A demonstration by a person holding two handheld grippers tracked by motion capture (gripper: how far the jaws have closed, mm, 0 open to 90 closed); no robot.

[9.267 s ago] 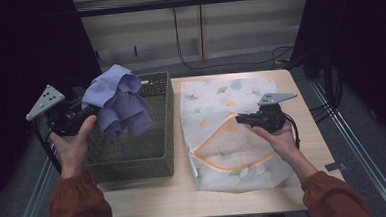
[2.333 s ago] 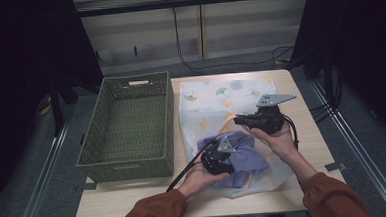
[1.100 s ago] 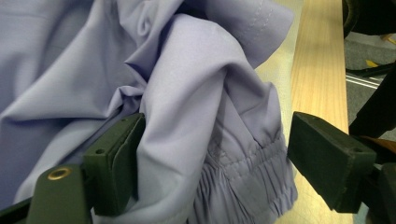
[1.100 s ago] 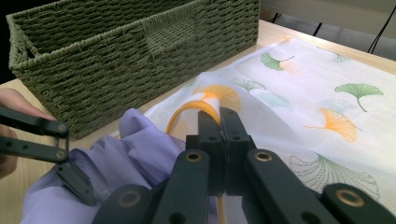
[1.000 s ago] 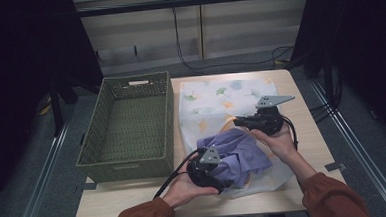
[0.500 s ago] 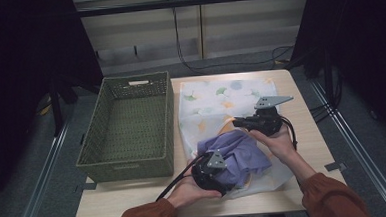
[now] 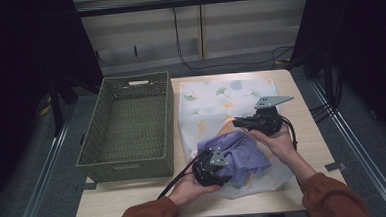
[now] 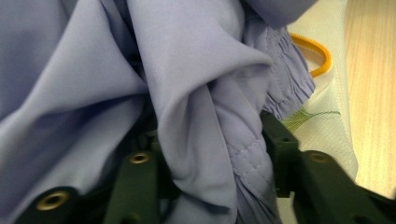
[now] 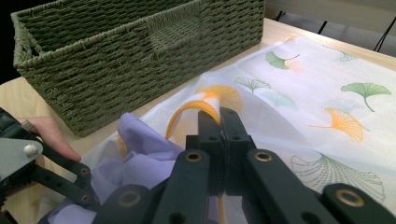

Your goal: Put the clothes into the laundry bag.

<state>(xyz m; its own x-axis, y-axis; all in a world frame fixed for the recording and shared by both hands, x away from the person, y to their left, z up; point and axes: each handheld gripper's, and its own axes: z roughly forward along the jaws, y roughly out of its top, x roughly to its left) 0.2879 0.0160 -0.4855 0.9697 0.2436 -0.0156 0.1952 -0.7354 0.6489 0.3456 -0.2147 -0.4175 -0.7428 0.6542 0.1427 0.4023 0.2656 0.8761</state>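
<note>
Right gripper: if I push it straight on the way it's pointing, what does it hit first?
Probably the green woven basket. The right gripper, shut on the orange-trimmed rim of the mesh laundry bag, points over the bag toward the basket's side wall; the depth between them is unclear.

Dim high view w/ dark edges; gripper views brighter, close-ups soft.

— Where does everything sit on the table (image 7: pixel 312 132)?
— The basket (image 7: pixel 127 127) takes the left half; the mesh bag (image 7: pixel 215 100) lies flat just right of it, touching or nearly so.
— And the garment (image 7: pixel 241 153)?
— At the bag's near end, seemingly partly inside its opening, between the left gripper (image 7: pixel 219 168) in front and the right gripper (image 7: pixel 239 122) behind it.
</note>
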